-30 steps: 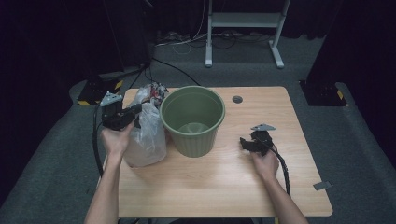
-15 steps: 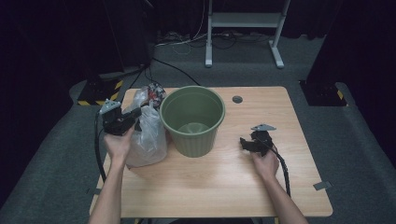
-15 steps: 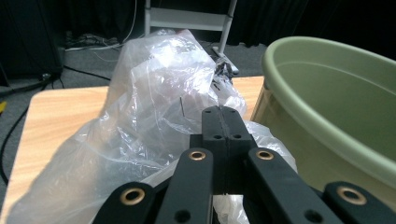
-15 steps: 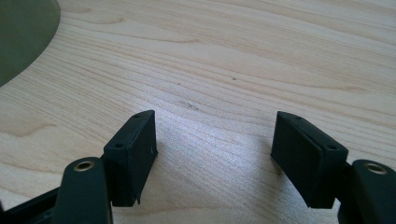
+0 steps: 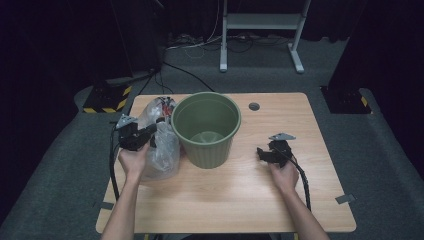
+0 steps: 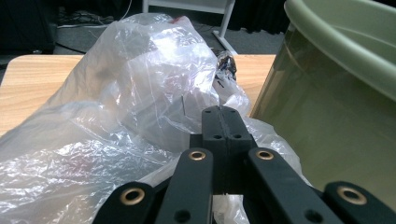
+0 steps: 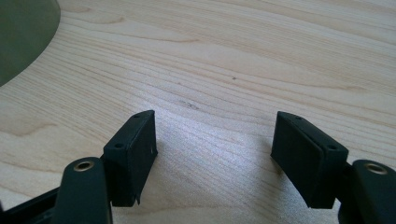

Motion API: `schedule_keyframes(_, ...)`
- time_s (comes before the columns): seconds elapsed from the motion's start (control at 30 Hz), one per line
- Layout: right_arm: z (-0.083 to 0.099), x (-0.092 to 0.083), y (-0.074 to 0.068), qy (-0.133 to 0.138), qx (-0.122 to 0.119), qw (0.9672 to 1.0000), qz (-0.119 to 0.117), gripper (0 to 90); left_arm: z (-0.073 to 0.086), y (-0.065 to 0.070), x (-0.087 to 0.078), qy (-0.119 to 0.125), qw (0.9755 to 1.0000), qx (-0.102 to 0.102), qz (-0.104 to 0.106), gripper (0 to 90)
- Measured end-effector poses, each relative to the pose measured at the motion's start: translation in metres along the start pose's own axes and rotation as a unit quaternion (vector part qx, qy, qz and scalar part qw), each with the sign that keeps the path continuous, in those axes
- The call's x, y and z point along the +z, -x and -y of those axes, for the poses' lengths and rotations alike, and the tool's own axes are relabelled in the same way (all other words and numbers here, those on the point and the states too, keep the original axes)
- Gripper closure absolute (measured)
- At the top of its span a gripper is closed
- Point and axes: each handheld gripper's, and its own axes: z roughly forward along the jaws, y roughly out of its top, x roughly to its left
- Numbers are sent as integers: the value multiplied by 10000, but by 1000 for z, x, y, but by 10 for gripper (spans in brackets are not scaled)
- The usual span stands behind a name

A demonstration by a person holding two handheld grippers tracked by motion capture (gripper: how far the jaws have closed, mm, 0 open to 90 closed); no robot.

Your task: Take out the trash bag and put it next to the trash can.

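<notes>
A green plastic bin (image 5: 206,128) is seen standing upright near the middle of the wooden surface (image 5: 250,200), its mouth open; its inside looks bare, though the bottom is only dimly made out. Just to the left of the bin, and touching its wall, a clear plastic bag (image 5: 161,145) is slumped on the surface. The bag is crumpled and cloudy, so its contents are hard to tell: something dark with red marks is glimpsed at its far end, beside the bin's rim, and cannot be named. The left gripper (image 5: 150,131) is held over the bag, left of the bin, with its fingers (image 6: 223,122) clenched together; whether a fold of the film is pinched between them cannot be told, since they are seen from behind. The right gripper (image 5: 261,152) is rested on the surface well to the right of the bin, its fingers (image 7: 135,140) released and spread wide over bare wood.
</notes>
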Motion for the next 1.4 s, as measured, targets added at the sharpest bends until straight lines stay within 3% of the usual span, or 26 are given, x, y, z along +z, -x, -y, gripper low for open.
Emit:
schedule_keyframes(0.73,0,0,0,7,3,10000,1,305,16,0,18,-224,9997,1,-138,900)
schedule_keyframes(1.03,0,0,0,8,5,10000,1,305,22,1,25,-309,9992,135,-193,900)
schedule_keyframes(1.4,0,0,0,9,5,10000,3,304,32,-1,34,-433,9984,131,-333,900)
